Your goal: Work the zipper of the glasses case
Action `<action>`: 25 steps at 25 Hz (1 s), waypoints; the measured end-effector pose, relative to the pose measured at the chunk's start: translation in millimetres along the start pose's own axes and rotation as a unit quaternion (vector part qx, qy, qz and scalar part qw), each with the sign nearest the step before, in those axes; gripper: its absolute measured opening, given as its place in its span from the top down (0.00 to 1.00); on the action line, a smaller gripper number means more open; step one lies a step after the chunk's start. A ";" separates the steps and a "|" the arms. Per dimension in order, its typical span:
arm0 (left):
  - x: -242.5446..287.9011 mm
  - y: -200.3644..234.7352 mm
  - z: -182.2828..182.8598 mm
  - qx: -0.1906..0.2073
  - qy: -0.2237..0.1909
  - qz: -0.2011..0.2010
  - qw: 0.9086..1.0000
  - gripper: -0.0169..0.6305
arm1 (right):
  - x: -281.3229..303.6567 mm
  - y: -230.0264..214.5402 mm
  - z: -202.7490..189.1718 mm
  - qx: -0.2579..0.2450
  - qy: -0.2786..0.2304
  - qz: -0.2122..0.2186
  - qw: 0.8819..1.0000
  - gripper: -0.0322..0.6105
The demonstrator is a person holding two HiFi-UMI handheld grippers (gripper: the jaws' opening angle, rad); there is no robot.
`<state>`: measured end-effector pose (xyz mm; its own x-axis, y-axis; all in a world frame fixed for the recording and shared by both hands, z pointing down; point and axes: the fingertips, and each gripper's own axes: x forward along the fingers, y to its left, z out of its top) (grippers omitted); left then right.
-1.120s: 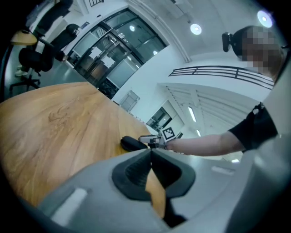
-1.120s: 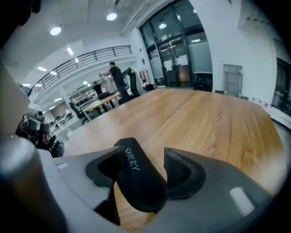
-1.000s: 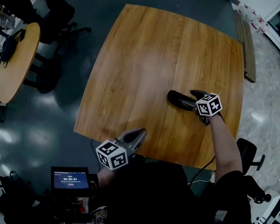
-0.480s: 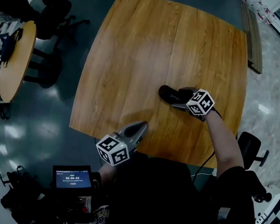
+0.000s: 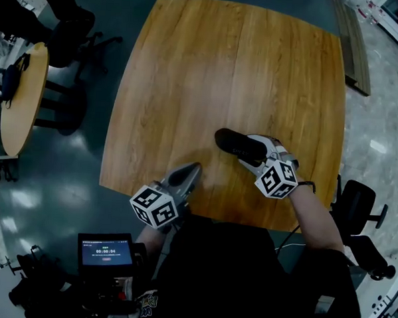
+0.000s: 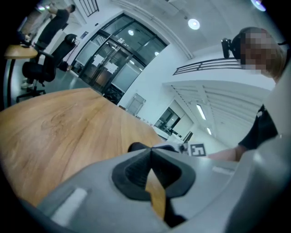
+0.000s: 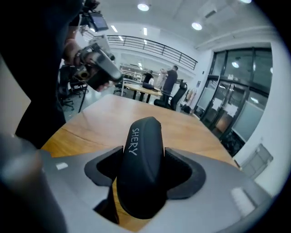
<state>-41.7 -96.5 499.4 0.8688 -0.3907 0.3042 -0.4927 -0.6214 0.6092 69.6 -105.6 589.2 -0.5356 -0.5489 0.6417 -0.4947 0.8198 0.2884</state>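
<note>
Currently the right gripper (image 5: 252, 154) has the black glasses case (image 7: 142, 154) between its jaws, which have just been closing. Both pads press on the case's long sides. White lettering runs along the case's upper face in the right gripper view. From the head view, the case sits over the near right part of the wooden table (image 5: 211, 62) and points away to the left of that gripper. Whether it rests on the wood or hangs just above it is hard to tell from these angles. The left gripper (image 5: 193, 169) is over the table's near edge, to the left of the case and apart from it, its jaws pressed together tip to tip. A small lit screen (image 5: 105, 252) shows below the table's edge.
</note>
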 end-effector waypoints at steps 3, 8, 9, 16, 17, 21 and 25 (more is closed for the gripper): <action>-8.7 21.3 23.2 0.057 -0.003 0.021 0.998 0.97 | -36.5 1.7 41.1 -0.067 -0.030 -0.009 0.997 0.51; -7.1 -3.9 64.9 0.137 0.033 -0.101 0.985 0.94 | -101.7 9.2 110.0 -0.160 -0.070 0.009 0.985 0.50; -4.8 -25.1 66.8 0.157 0.063 -0.161 0.972 0.87 | -110.6 13.9 117.0 -0.188 -0.065 0.022 0.980 0.50; 10.3 -114.4 26.3 0.307 0.262 -0.316 0.859 0.56 | -127.4 34.1 113.1 -0.364 0.047 0.086 0.926 0.50; 14.8 -120.7 22.7 0.310 0.273 -0.320 0.853 0.54 | -127.2 35.8 115.1 -0.384 0.057 0.089 0.917 0.50; 20.3 -141.6 5.2 0.306 0.328 -0.346 0.824 0.51 | -125.6 49.1 132.7 -0.438 0.075 0.114 0.889 0.50; 17.4 -151.7 -13.3 0.267 0.369 -0.365 0.812 0.50 | -130.1 59.7 136.8 -0.463 0.073 0.131 0.873 0.51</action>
<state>48.8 0.0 422.0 0.6351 0.6052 0.4799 0.3869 -0.7871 0.4804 16.1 -7.5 425.7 -0.4206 -0.3521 0.8361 0.4339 0.7313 0.5263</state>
